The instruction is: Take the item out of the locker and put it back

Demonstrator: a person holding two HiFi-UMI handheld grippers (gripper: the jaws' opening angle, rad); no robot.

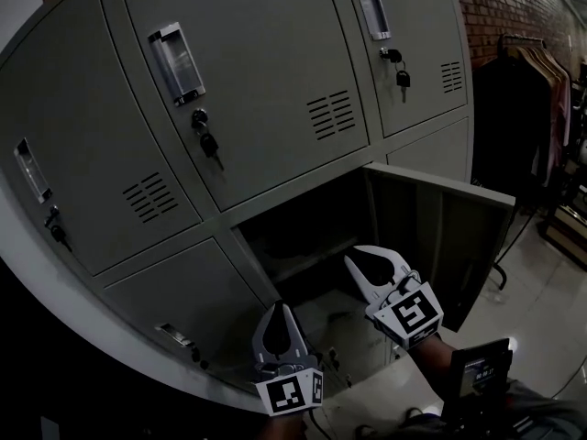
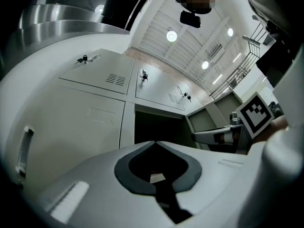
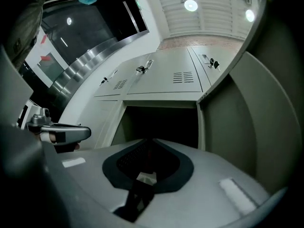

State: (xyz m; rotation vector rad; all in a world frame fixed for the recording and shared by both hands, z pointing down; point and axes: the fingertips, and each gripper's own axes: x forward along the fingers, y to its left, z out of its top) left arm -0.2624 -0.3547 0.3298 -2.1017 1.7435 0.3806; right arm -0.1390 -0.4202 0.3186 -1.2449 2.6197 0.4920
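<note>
One grey locker compartment [image 1: 303,236] stands open at the lower middle, its door [image 1: 440,236] swung out to the right. The inside is dark and I can make out no item in it. My left gripper [image 1: 278,307] is in front of the opening's lower left corner, shut and empty. My right gripper [image 1: 359,258] is at the opening's right side near the door, jaw tips together with nothing between them. In the left gripper view the compartment [image 2: 156,125] lies ahead of the closed tips [image 2: 155,143]. The right gripper view faces the opening [image 3: 159,125] over its closed tips [image 3: 151,140].
Closed lockers surround the open one, with keys hanging in two locks [image 1: 209,143] [image 1: 402,76]. A brick wall [image 1: 500,7] and a clothes rack [image 1: 541,90] are at the right. A dark device with a small screen [image 1: 477,374] sits at the bottom right.
</note>
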